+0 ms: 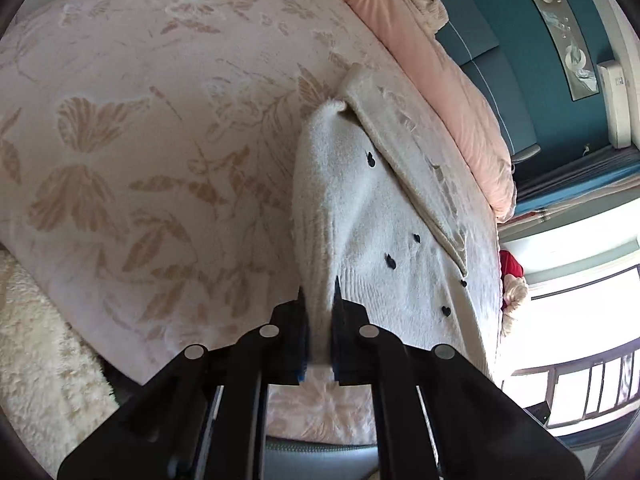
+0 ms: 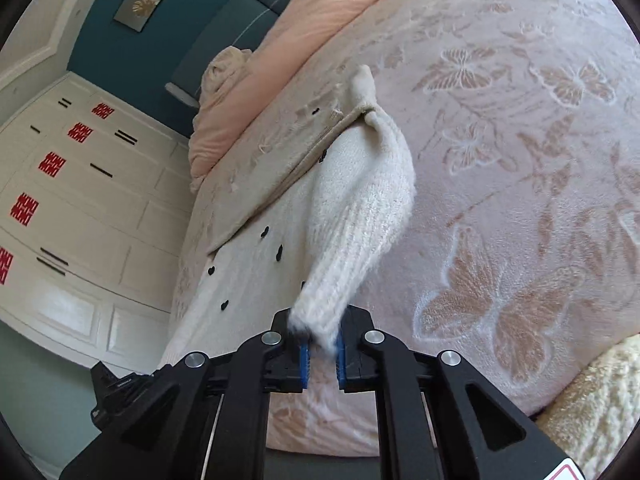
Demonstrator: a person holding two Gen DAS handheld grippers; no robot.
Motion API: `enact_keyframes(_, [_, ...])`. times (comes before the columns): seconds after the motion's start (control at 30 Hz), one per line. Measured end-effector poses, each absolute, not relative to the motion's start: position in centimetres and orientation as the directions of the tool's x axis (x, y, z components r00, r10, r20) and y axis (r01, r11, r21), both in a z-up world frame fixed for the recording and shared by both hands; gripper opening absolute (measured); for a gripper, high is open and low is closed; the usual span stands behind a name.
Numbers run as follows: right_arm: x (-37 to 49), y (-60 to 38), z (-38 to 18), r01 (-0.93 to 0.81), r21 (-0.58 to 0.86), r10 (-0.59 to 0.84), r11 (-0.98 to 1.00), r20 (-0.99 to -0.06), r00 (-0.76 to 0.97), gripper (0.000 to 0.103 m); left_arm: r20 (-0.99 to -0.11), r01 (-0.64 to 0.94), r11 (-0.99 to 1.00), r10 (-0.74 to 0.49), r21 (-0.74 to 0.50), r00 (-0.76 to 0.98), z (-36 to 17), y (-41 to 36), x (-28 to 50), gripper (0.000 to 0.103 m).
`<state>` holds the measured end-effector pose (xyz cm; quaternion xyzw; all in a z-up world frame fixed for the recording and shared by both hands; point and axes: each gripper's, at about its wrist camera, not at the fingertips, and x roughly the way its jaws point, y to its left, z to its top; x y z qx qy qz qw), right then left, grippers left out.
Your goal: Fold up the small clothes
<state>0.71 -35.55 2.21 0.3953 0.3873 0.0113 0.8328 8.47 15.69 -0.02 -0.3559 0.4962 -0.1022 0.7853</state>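
A small white fuzzy knit sweater (image 1: 372, 220) with black heart marks lies on a pink butterfly-patterned bedspread (image 1: 140, 120), partly under a beige cloth (image 1: 404, 136). My left gripper (image 1: 319, 300) is shut on the sweater's near edge and lifts it. In the right wrist view the same sweater (image 2: 360, 200) shows a ribbed part raised off the bed, and my right gripper (image 2: 322, 336) is shut on that ribbed end. The beige cloth (image 2: 272, 160) covers the sweater's far side.
A peach duvet (image 1: 432, 68) and a rolled beige cloth (image 1: 428, 4) lie along the teal headboard (image 1: 500, 60). A cream fluffy blanket (image 1: 36, 340) lies at the bed's near corner. White wardrobe doors (image 2: 80, 200) stand beside the bed. A window (image 1: 580, 340) is bright.
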Motion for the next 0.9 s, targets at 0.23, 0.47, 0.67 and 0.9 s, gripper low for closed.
enact_keyframes(0.23, [-7.9, -35.0, 1.4, 0.246, 0.517, 0.33, 0.82, -0.777, 0.536, 0.006, -0.782, -0.098, 0.82, -0.493, -0.564, 0.38, 0.2, 16.1, -0.5, 0.006])
enact_keyframes(0.47, [-17.0, -32.0, 0.6, 0.147, 0.441, 0.396, 0.885, -0.881, 0.261, 0.001, -0.822, -0.056, 0.845, -0.498, -0.531, 0.276, 0.8, 18.1, -10.4, 0.0])
enact_keyframes(0.67, [-17.6, -32.5, 0.4, 0.179, 0.426, 0.377, 0.887, -0.891, 0.252, 0.001, -0.83, -0.074, 0.859, -0.463, -0.507, 0.311, 0.6, 18.8, -9.5, 0.0])
enact_keyframes(0.9, [-12.0, -35.2, -0.4, 0.354, 0.386, 0.224, 0.852, -0.88, 0.418, 0.059, -0.854, -0.197, 0.847, -0.43, -0.494, 0.293, -4.1, 16.3, -1.4, 0.068])
